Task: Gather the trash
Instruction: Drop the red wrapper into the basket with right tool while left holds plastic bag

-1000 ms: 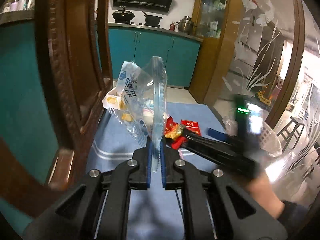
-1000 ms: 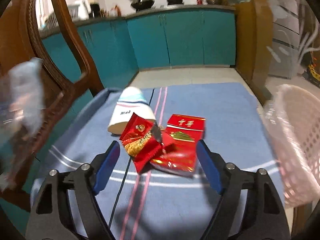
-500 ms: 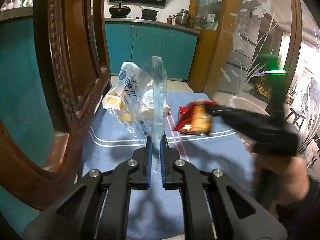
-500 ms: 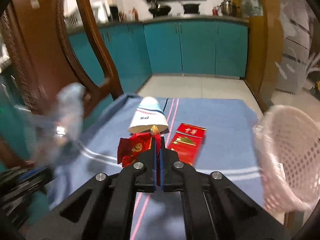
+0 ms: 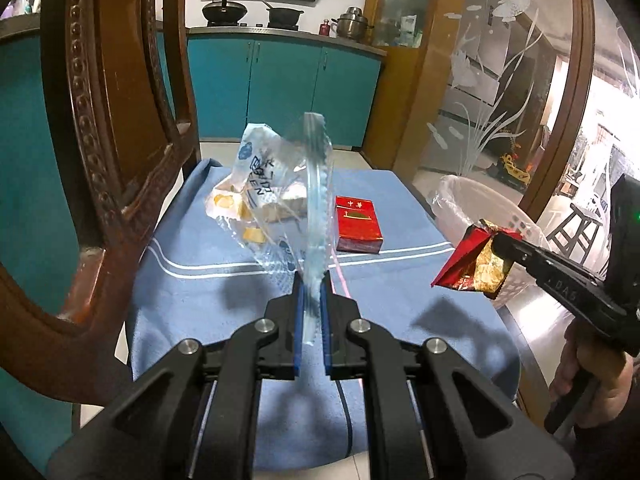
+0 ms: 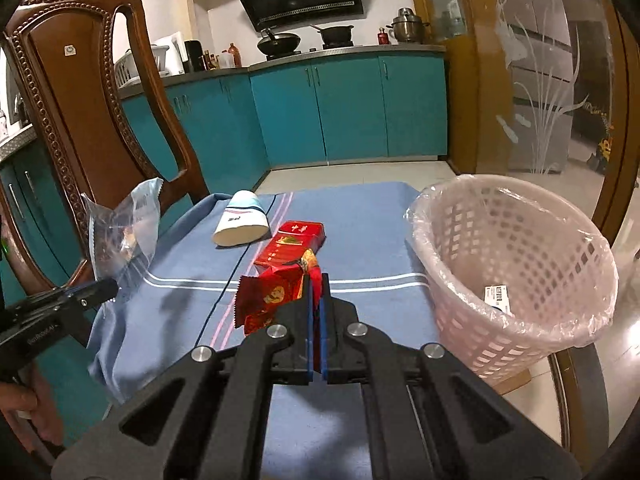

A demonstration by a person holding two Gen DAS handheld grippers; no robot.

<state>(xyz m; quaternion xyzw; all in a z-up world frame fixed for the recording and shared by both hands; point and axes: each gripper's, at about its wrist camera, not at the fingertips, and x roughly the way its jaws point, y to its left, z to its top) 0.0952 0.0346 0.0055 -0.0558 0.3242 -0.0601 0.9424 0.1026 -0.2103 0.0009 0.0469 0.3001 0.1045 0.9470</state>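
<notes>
Now we have trash in both grippers, lifted above the blue cloth (image 5: pixel 208 292). Our left gripper (image 5: pixel 311 280) has its jaws pressed together on the edge of a clear plastic bag (image 5: pixel 276 184), which stands upright with some yellowish scraps inside. Our right gripper (image 6: pixel 316 280) is pinched tight on a red snack wrapper (image 6: pixel 276 296), held just left of the pink basket (image 6: pixel 516 240). That basket wears a clear liner and already has a labelled scrap at its bottom. On the cloth lie a red cigarette pack (image 6: pixel 292 244) and, beyond it, a paper cup (image 6: pixel 242 224) on its side, near the wooden chair (image 6: pixel 80 100)
</notes>
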